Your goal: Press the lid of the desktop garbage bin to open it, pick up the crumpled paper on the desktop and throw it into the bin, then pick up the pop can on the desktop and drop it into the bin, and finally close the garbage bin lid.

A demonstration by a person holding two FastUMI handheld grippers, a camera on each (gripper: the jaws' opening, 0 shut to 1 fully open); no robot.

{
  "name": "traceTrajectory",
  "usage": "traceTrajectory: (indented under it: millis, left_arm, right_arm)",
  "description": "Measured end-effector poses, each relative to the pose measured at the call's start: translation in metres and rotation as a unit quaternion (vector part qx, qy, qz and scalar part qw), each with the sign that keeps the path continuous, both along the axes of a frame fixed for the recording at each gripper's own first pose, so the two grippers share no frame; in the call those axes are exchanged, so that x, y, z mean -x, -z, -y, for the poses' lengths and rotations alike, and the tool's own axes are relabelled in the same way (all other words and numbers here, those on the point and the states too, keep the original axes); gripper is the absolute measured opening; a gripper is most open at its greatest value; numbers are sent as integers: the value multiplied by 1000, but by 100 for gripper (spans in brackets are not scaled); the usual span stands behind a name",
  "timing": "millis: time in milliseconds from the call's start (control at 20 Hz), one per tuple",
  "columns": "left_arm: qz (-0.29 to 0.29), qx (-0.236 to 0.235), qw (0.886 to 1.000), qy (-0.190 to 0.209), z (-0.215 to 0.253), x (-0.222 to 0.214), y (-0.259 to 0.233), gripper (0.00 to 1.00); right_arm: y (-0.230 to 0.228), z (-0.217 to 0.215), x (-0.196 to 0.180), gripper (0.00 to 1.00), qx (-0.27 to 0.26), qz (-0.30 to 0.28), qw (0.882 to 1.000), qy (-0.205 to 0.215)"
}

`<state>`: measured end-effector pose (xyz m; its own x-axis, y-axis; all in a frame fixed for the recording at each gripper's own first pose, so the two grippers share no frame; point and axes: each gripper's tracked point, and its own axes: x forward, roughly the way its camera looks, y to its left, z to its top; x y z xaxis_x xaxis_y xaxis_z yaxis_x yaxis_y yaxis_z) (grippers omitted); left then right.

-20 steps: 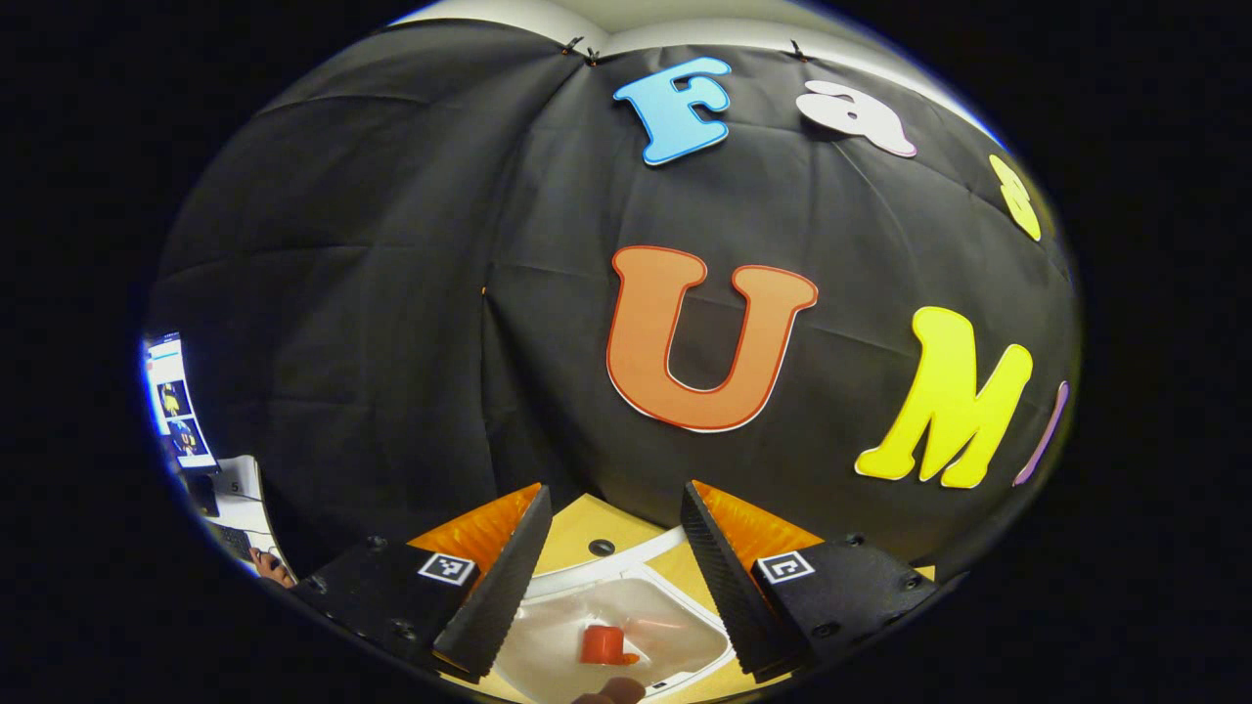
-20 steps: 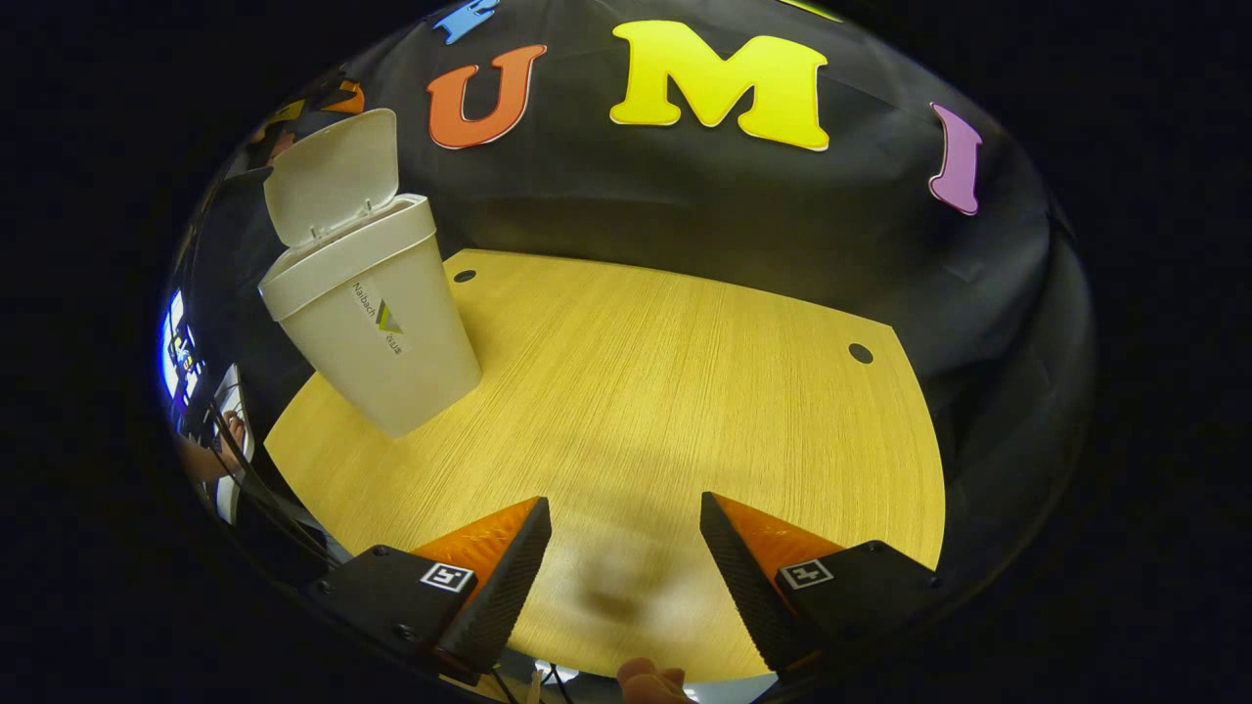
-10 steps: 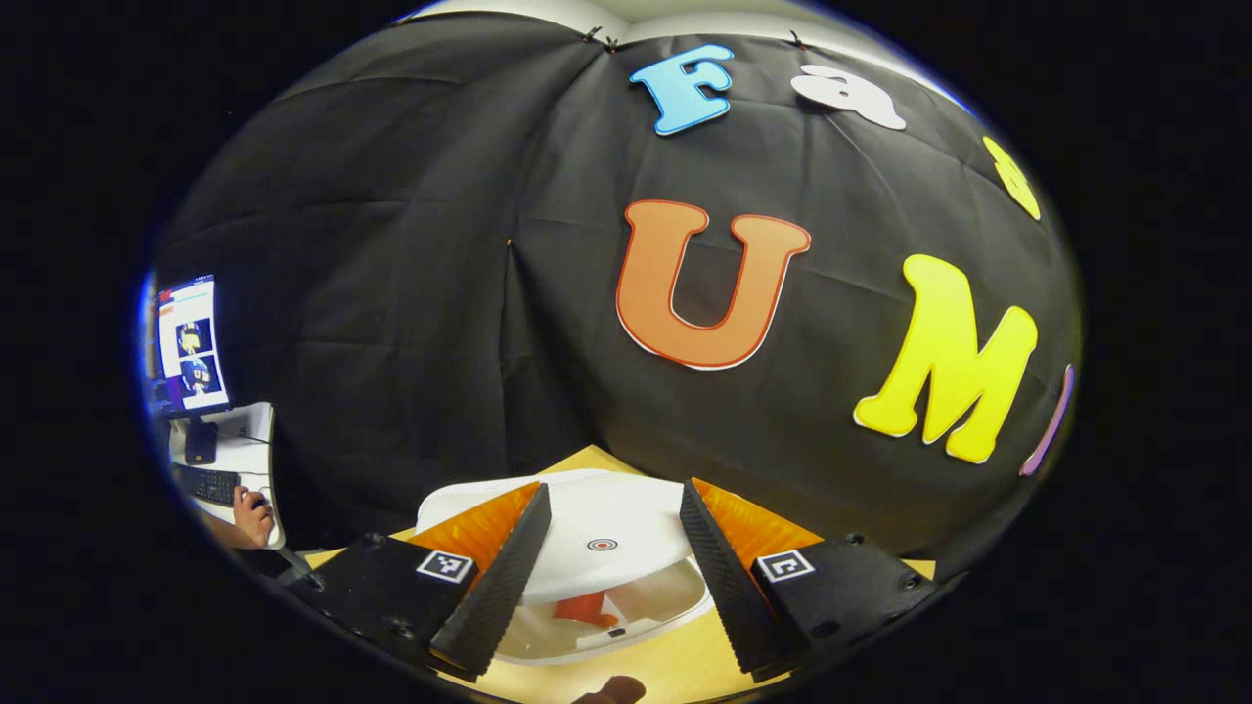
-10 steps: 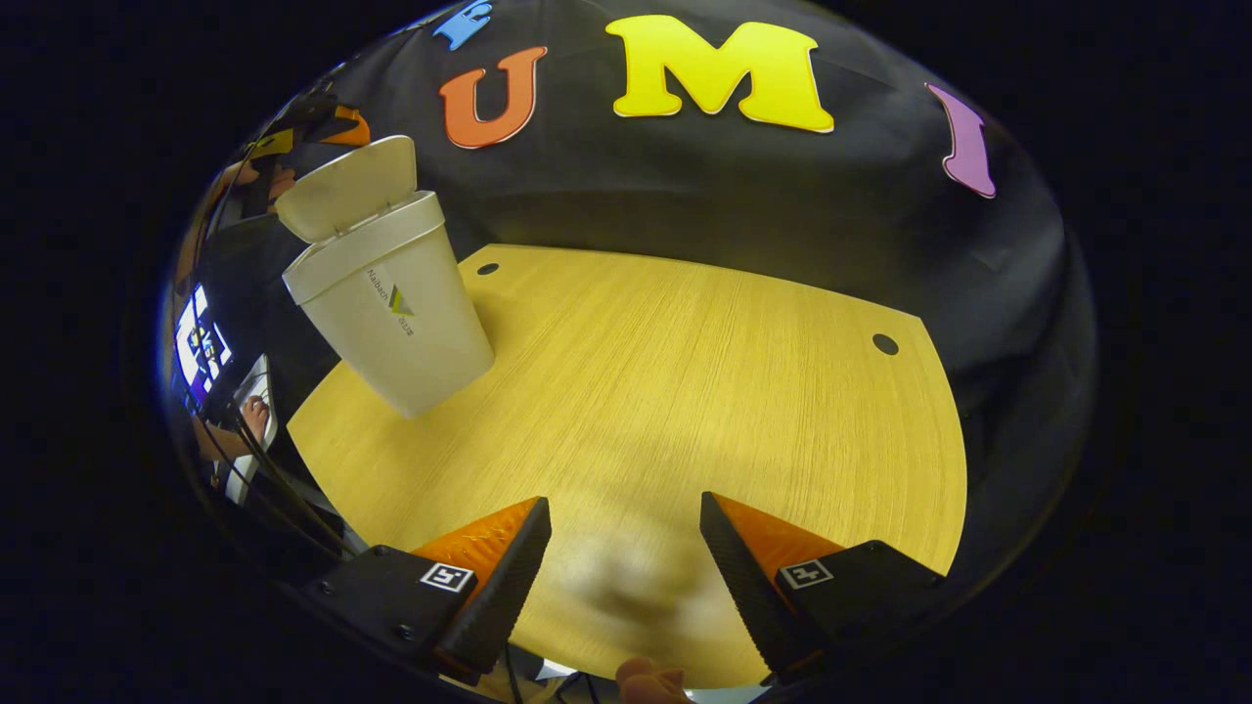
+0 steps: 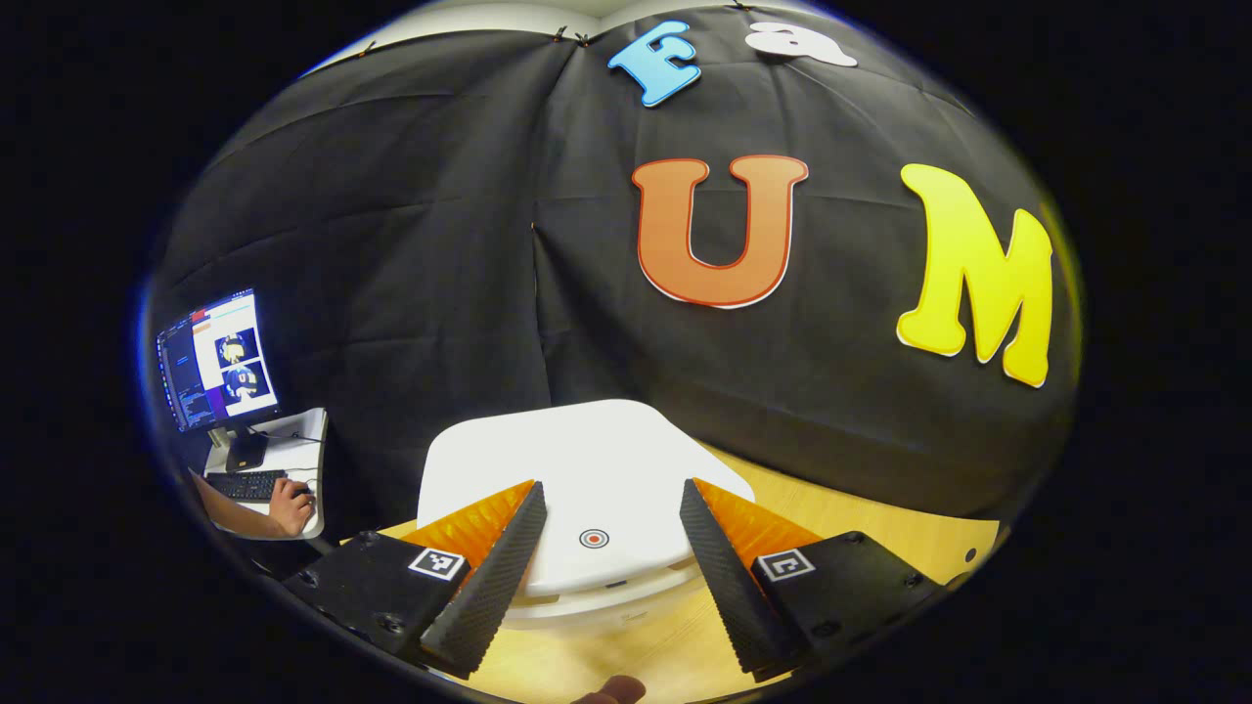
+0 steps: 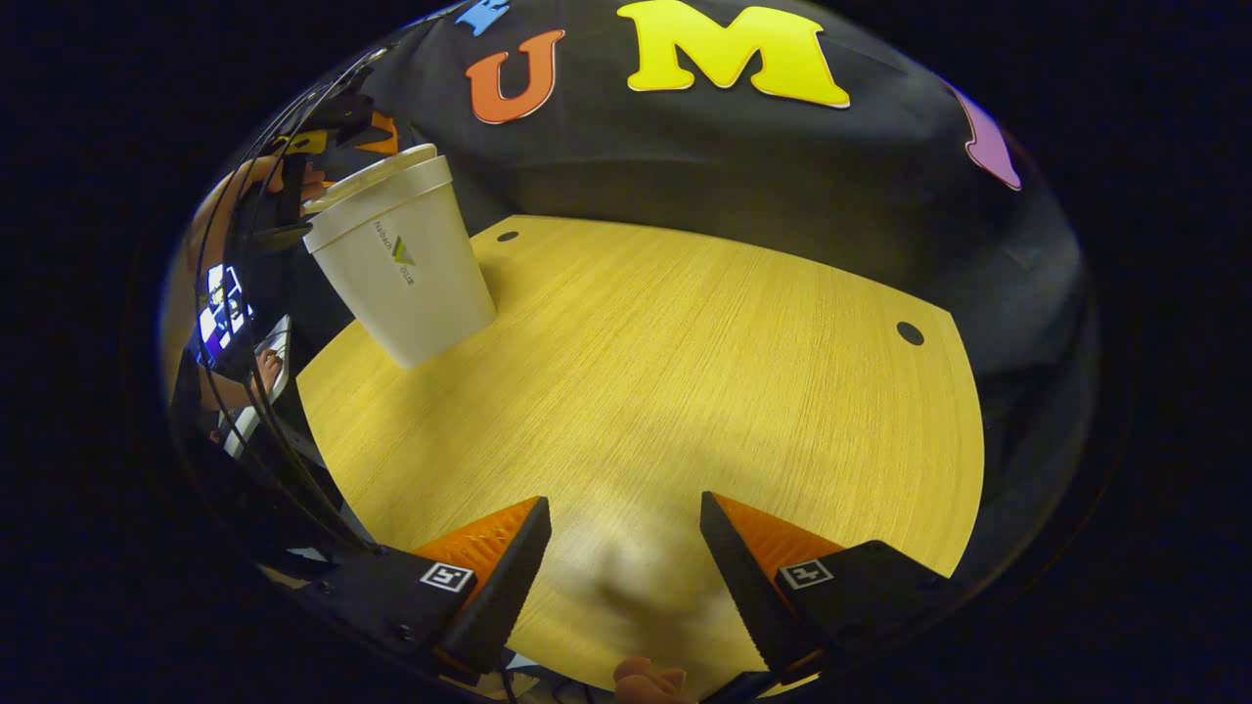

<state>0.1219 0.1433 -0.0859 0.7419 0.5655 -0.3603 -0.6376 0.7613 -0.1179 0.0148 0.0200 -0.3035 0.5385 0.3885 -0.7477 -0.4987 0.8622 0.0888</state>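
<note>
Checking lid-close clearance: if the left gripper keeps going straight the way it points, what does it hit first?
Most likely the bin lid: it lies down on the bin, straight ahead between the open jaws of the left gripper, its round mark centred in the gap. Contact cannot be told from this view; depth is unclear.

A recording booth in a lab: black cloth wall (image 5: 411, 244), wooden surface (image 6: 685, 391), monitor (image 5: 217, 358) and keyboard (image 5: 245, 484) beside it.
</note>
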Motion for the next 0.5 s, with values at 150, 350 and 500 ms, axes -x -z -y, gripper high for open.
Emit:
traceTrajectory:
  millis: [150, 350, 500]
  left_arm:
    - [-2, -12, 1000, -7, 0, 2, 5, 93]
    - [-1, -20, 1000, -22, 4, 2, 10, 93]
    - [16, -46, 998, -31, 4, 1, 8, 93]
  right_arm:
    - [8, 2, -9, 97, -4, -12, 1000, 2]
    - [20, -3, -11, 97, -1, -20, 1000, -17]
    - [25, -5, -13, 97, 1, -21, 999, -26]
